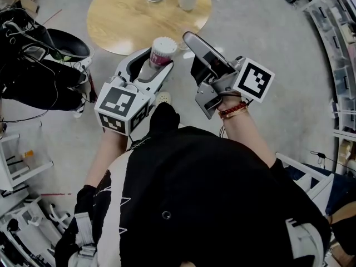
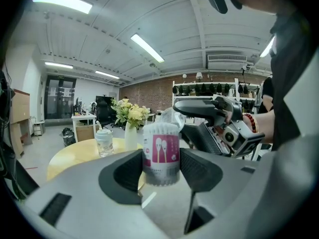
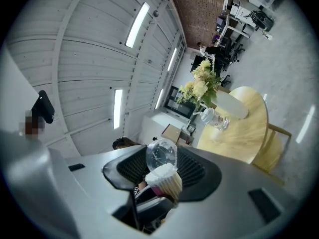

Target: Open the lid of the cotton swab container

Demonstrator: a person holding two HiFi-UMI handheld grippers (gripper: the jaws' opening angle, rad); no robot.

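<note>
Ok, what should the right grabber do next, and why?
Probably draw the clear lid away from the cotton swab container. The lid looks off the swab tops and pinched between the right gripper's jaws, while the left gripper clamps the container.

The clear plastic cotton swab container (image 2: pixel 161 153) wears a magenta label printed with two white swab figures, and the swab tips at its top are white. The clear round lid (image 3: pixel 161 155) is colourless. The left hand-held gripper (image 2: pixel 161 169) and the right hand-held gripper (image 3: pixel 162 167) are pale grey with black ribbed pads (image 2: pixel 124 176). Their marker cubes (image 1: pixel 118 107) carry bold black-and-white squares. The round wooden counter (image 1: pixel 111 15) is honey-yellow and the concrete floor (image 1: pixel 261 26) is mottled grey. The person's top (image 1: pixel 211 193) is black with a white panel, and the wrist beads (image 1: pixel 232 109) are red.
</note>
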